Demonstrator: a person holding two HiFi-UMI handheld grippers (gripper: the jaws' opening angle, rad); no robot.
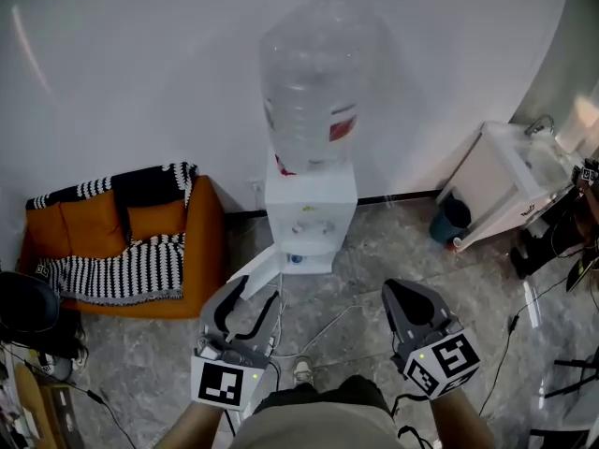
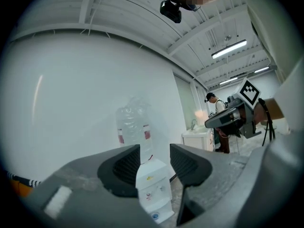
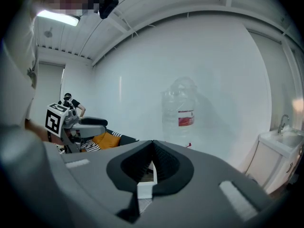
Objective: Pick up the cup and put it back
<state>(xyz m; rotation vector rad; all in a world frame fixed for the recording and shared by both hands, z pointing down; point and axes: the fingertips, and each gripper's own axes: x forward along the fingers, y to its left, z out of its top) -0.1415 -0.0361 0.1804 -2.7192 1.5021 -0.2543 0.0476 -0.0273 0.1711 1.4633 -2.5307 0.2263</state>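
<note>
Item: approach stage, as we judge it. Nothing is gripped, and both grippers point at the water dispenser (image 1: 309, 215) from well apart.

Left gripper (image 1: 253, 293): jaws spread, nothing between them; its own view frames the dispenser through the gap.

Right gripper (image 1: 404, 293): jaws pressed together at the tips, holding nothing.

Cup: we cannot make it out with certainty. A small blue round thing (image 1: 296, 258) sits on the dispenser's lower ledge and may be it, but it is too small to tell.

Next move, in our judgement: close in on the dispenser front, confirm the cup, and bring the spread left jaws level around its wall before closing. The right gripper would have to open first to take part.

Writing: the bottle (image 1: 314, 92) on top bears a red and white label (image 1: 343, 127), its print too small to read. Each gripper's cube shows black square markers only.

Also present: an orange sofa (image 1: 201, 241) with a striped blanket (image 1: 122, 271), a white cabinet (image 1: 510, 178) and a dark bin (image 1: 452, 219).
</note>
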